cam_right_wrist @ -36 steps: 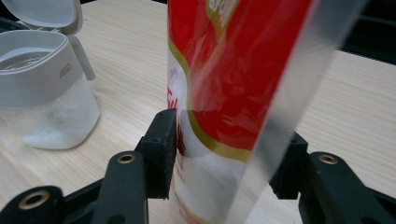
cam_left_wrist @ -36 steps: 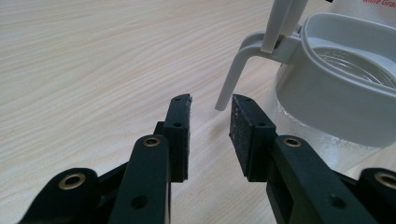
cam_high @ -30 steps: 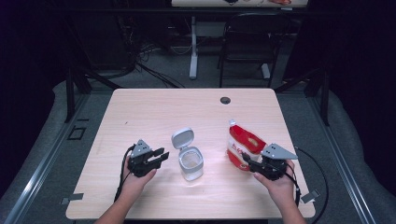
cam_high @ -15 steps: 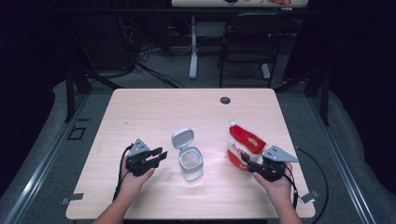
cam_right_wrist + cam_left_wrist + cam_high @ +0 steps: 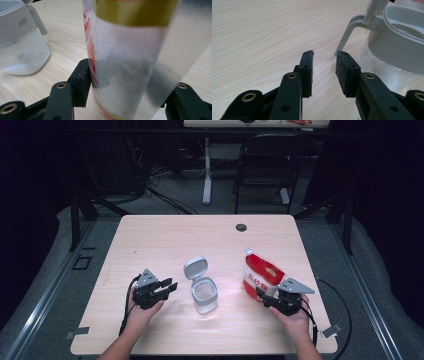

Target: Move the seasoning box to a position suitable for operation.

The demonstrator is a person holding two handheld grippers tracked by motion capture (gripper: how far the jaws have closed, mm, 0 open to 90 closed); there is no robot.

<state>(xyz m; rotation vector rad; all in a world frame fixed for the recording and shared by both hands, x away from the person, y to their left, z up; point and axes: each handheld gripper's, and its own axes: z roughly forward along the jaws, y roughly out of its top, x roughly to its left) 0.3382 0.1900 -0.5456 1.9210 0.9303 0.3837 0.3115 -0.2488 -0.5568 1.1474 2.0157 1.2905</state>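
Dark floor and black chairs ring your pale wooden desk (image 5: 165,235). Your red-and-white plastic pouch of white grains (image 5: 261,275) stands right of centre, between the jaws of your right tool (image 5: 263,296), which have just been opening, so the grip looks released. The clear jar with its grey flip lid raised (image 5: 202,292) waits at centre. Your left tool (image 5: 167,287) hovers beside it, jaws apart and empty. Next, judge whether the pouch stands alone before backing off.
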